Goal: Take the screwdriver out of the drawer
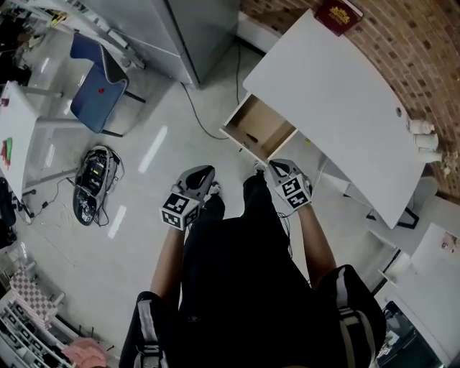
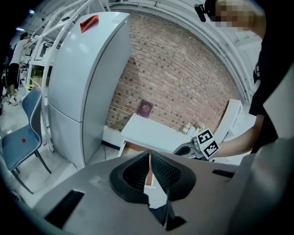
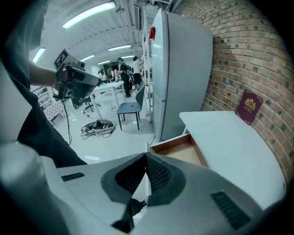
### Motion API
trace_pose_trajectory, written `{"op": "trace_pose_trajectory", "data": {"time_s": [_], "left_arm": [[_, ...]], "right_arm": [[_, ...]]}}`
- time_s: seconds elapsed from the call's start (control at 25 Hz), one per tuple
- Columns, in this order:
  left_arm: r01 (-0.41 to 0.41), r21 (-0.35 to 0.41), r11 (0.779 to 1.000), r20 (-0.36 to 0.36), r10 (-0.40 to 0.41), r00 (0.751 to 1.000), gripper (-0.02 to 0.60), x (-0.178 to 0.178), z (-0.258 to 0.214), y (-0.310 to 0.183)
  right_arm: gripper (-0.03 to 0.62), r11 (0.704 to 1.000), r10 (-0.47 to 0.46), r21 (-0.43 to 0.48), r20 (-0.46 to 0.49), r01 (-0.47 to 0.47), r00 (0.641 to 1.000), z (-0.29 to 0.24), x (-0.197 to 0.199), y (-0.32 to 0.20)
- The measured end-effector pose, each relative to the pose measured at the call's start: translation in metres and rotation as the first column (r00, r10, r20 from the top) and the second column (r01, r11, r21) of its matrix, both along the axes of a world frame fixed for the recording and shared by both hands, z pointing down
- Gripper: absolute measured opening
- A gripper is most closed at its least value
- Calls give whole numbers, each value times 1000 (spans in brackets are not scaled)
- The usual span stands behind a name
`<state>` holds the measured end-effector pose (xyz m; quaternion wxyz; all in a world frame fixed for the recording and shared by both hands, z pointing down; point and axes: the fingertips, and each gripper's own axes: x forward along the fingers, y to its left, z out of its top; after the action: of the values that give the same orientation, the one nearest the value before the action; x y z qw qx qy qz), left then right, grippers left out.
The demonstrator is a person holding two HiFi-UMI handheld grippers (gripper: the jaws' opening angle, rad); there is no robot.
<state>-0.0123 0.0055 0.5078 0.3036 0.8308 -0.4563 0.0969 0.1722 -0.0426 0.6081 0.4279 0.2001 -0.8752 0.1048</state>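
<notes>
Wood-brown box under the desk (image 1: 345, 93): what is it? (Reader)

It is the drawer (image 1: 267, 118), pulled out from under the white top with its open side up. A small dark shape (image 1: 250, 136) lies on its floor near the front panel. It is too small to confirm as the screwdriver. (Legend)

Where are the two tools, and how do the jaws stand? (Reader)

The left gripper (image 1: 198, 181) and the right gripper (image 1: 280, 172) are held out on either side of the person's dark-clad legs (image 1: 237, 237). Each gripper view shows black ribbed pads closed tip to tip, with nothing clamped between them. The right gripper is just beside the drawer's front corner, and the front panel faces it. The left gripper is farther off, over bare floor. (Legend)

What else surrounds the drawer? (Reader)

A grey cabinet (image 1: 190, 32) stands to the left of the desk. A black cable (image 1: 192, 100) trails across the floor from the cabinet toward the drawer's left side. Farther left are a blue chair (image 1: 97, 79) and a tangle of wires (image 1: 93, 180) on the floor, both well apart from the drawer. A maroon book (image 1: 338, 14) leans against the brick wall (image 1: 417, 50) at the desk's far end. Small white containers (image 1: 425, 136) sit at the wall side. (Legend)
</notes>
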Motion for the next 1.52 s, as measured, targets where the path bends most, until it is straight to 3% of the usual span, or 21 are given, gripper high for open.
{"op": "trace_pose_trajectory", "data": {"time_s": [0.36,0.72,1.0,1.32,1.52], "left_arm": [[28,-51,998,1,-28,1000,23,8,32,-13],[89,-93,992,-52,-94,994,23,21,63,-15],[37,-118,992,-67,-45,997,23,41,85,-5],[153,-163,975,-140,-177,974,23,44,111,-18],[145,-163,976,-142,-169,975,23,50,123,-22]], "right_arm": [[55,999,-29,-40,-16,29,999,32,14,-21],[55,993,-81,-90,-33,78,996,74,14,-22],[55,985,-126,-125,-51,119,991,112,14,-25],[55,979,-157,-144,-70,146,985,153,11,-33],[55,975,-159,-168,-92,142,983,190,10,-38]]}}
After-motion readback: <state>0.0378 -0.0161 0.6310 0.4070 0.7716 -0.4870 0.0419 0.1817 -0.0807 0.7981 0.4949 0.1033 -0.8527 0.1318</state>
